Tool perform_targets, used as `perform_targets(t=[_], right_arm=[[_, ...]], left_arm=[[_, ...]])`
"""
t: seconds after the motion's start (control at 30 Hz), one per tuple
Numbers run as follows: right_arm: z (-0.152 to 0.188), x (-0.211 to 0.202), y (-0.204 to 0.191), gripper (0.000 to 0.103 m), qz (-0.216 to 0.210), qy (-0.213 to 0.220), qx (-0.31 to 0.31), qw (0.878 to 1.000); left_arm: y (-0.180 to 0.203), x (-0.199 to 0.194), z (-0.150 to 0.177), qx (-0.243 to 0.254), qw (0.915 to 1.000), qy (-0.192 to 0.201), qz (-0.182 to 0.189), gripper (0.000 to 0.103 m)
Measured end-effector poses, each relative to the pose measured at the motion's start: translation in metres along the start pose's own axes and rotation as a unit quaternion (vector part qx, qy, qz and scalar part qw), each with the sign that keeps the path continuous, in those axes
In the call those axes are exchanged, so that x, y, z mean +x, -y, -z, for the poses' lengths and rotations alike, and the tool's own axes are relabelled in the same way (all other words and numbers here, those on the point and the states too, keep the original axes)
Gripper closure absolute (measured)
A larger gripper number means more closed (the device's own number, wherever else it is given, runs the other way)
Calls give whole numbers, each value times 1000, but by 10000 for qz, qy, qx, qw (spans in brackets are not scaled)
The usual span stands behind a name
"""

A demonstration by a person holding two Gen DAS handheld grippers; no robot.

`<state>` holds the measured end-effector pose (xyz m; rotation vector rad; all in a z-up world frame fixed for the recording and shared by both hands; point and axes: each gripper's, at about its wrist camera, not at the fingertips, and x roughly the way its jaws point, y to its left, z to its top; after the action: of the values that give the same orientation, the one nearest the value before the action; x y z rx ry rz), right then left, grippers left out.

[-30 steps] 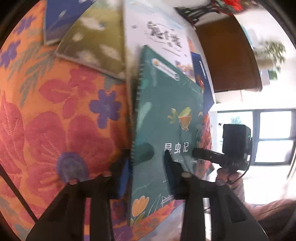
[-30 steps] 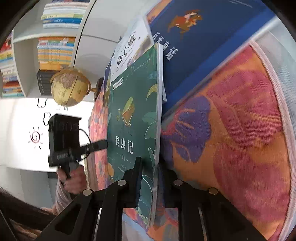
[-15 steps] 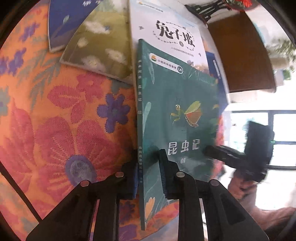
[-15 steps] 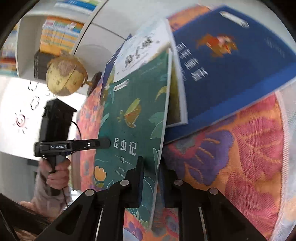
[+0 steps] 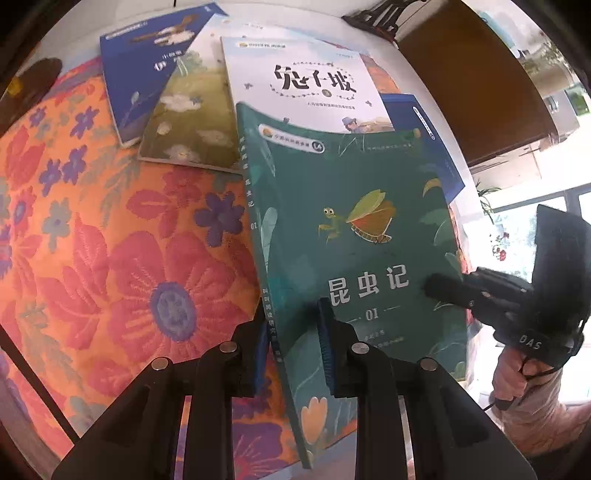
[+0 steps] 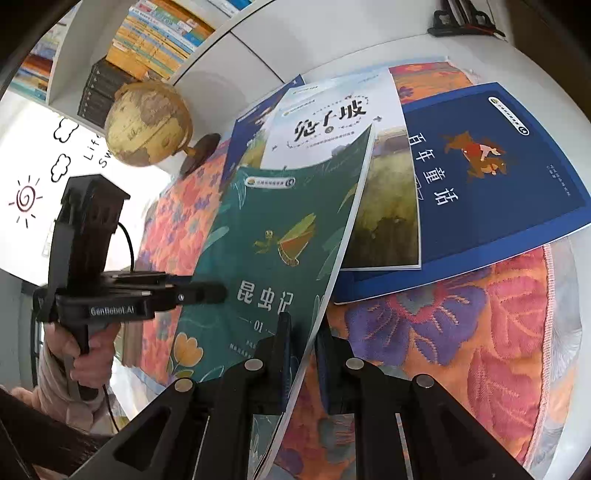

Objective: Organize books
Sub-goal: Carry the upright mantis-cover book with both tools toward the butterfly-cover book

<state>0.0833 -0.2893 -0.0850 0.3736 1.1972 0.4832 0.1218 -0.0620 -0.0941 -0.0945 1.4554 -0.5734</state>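
Tongs, left (image 5: 291,347) and right (image 6: 303,350): both clamped on green book (image 5: 354,240). Globe (image 6: 147,123) only in right view.

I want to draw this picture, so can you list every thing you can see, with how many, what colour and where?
green book: 1, dark green, raised, held on two edges
white book: 1, white, flat behind the green one
blue books: 2 clear, blue, flat on the cloth
meadow book: 1, olive, under the white one
tablecloth: 1, orange with flowers, on the table
globe: 1, tan, by the shelves
shelf books: many, mixed colours
left gripper: 1, black, spine edge
right gripper: 1, black, page edge
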Motion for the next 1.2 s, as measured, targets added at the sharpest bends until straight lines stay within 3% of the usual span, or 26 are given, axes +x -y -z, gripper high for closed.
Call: perform_targets(t=[0.37, 1.2], right_arm=[[-1, 5, -32, 90, 35, -105, -392, 9992], [6, 33, -118, 90, -101, -140, -1048, 9943]], left_arm=[[-18, -24, 12, 51, 9997, 210, -123, 82], [-72, -77, 55, -387, 9965, 692, -266, 82]])
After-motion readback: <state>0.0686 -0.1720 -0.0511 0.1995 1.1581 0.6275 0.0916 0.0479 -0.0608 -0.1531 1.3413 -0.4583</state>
